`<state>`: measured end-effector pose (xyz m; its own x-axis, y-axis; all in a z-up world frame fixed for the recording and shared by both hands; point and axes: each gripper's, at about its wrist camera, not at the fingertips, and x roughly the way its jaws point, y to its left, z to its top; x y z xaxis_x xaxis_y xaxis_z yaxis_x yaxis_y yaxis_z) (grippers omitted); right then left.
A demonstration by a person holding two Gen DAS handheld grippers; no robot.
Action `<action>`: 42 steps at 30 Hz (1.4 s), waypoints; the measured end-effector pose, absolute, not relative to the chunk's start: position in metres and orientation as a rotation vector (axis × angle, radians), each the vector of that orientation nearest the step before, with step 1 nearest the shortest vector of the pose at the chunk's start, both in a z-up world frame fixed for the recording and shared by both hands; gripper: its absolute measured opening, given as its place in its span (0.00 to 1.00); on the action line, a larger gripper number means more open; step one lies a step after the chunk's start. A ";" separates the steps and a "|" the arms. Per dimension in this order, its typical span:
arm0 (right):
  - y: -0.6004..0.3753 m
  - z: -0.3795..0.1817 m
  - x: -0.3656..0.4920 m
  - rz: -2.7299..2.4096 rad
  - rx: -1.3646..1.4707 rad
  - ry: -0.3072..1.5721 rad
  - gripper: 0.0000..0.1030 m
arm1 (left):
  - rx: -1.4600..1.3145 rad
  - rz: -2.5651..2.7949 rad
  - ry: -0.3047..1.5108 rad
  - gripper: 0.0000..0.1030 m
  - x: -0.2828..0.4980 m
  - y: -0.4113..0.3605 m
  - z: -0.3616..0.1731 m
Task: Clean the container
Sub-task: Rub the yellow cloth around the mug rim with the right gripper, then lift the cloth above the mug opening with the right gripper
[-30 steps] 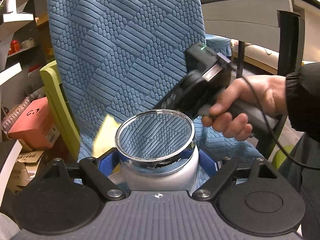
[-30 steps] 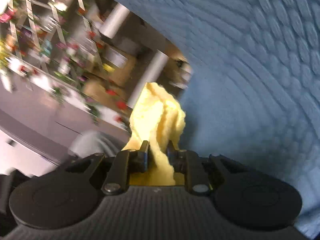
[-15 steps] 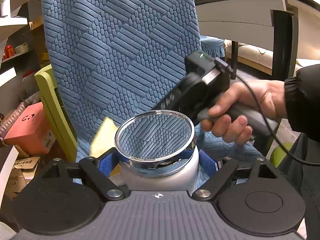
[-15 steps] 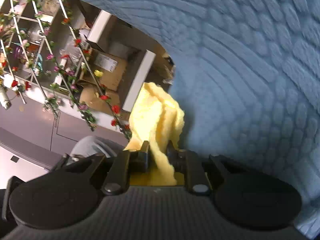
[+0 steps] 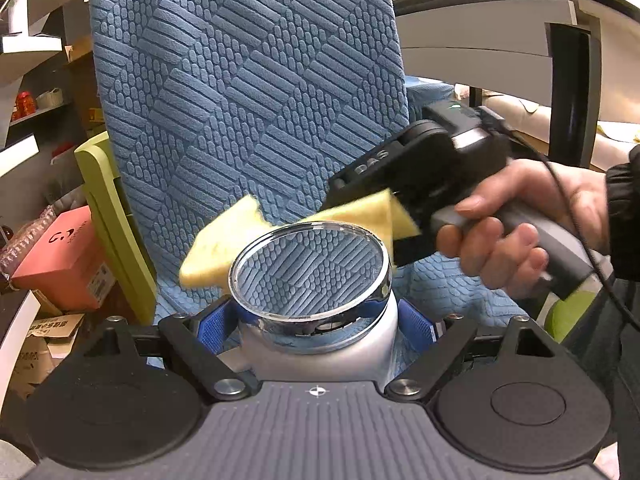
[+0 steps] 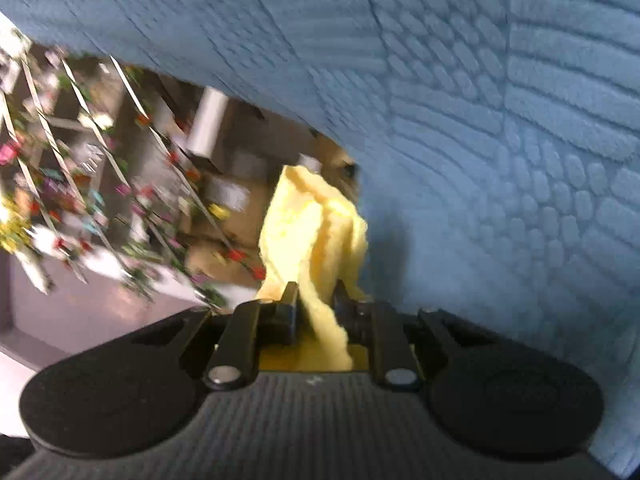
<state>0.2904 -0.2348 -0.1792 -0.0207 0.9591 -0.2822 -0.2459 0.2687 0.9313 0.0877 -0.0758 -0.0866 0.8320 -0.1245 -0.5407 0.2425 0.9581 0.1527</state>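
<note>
My left gripper [image 5: 318, 314] is shut on a white container [image 5: 320, 338] with a chrome rim and clear round lid [image 5: 310, 272], held upright between the blue finger pads [image 5: 416, 320]. My right gripper [image 6: 316, 300] is shut on a folded yellow cloth [image 6: 316, 220]. In the left wrist view the right gripper [image 5: 404, 184] sits just behind and above the lid, and the yellow cloth [image 5: 216, 248] hangs across behind the rim to the left. Whether the cloth touches the lid I cannot tell.
A blue textured chair cover [image 5: 248, 92] fills the background close behind. A lime green chair edge [image 5: 116, 216] and a pink box [image 5: 60, 260] stand at left. A dark table [image 5: 520, 20] is at the right. Shelves with flowers [image 6: 80, 200] show blurred in the right wrist view.
The right gripper has risen and come out from behind the container. The yellow cloth now shows above the lid's far rim. The container has stayed in the left gripper.
</note>
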 end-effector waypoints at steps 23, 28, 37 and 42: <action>-0.276 -0.167 0.214 0.746 0.999 0.995 0.18 | 0.200 -0.143 0.567 0.86 0.093 -0.082 -0.085; -0.293 -0.186 0.186 0.554 1.031 1.023 0.17 | 0.194 -0.143 0.572 0.86 0.095 -0.082 -0.085; -0.299 -0.174 0.142 0.508 1.144 0.922 0.17 | 0.183 -0.139 0.584 0.86 0.099 -0.080 -0.084; -0.296 -0.183 0.137 0.431 1.022 0.993 0.16 | 0.179 -0.148 0.591 0.86 0.101 -0.079 -0.084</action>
<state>0.1375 -0.2958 -0.1826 0.5144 0.7091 -0.4821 0.1320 0.4901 0.8616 0.1012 -0.0788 -0.0836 0.8207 -0.0875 -0.5646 0.1895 0.9739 0.1246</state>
